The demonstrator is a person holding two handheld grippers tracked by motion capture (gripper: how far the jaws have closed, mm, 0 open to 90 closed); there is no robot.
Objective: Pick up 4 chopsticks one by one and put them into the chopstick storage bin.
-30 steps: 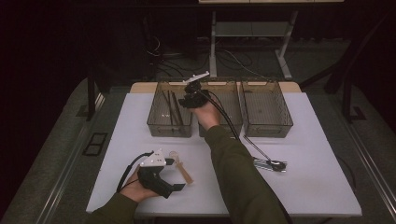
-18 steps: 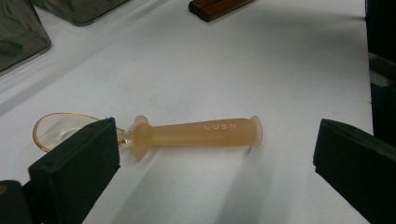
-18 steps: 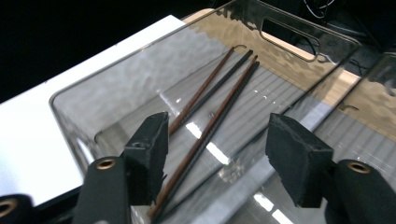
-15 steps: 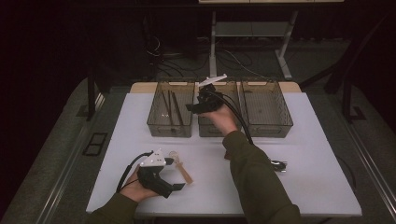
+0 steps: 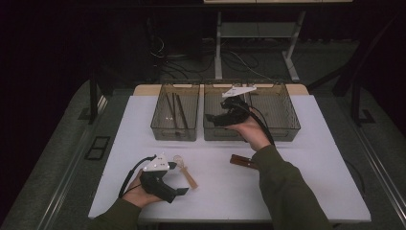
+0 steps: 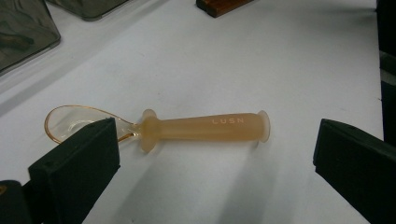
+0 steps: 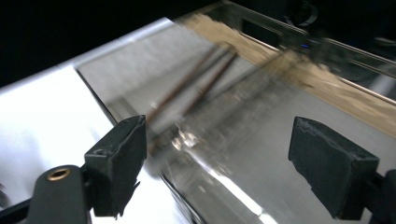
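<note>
A lab-like recording room: white worktable (image 5: 306,191), dark surroundings, floor cables (image 5: 177,57), metal stand legs (image 5: 292,62).

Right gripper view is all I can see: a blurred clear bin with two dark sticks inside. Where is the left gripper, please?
Observer: The left gripper is held low at the near left of the white table, with its jaws open.
Operator: Is something in front of it?
Observer: Yes, an orange-tinted spoon lies flat on the table just ahead of those jaws, untouched.
Operator: Is anything else loose on the table?
Observer: A brown wooden piece lies beside the right forearm.
</note>
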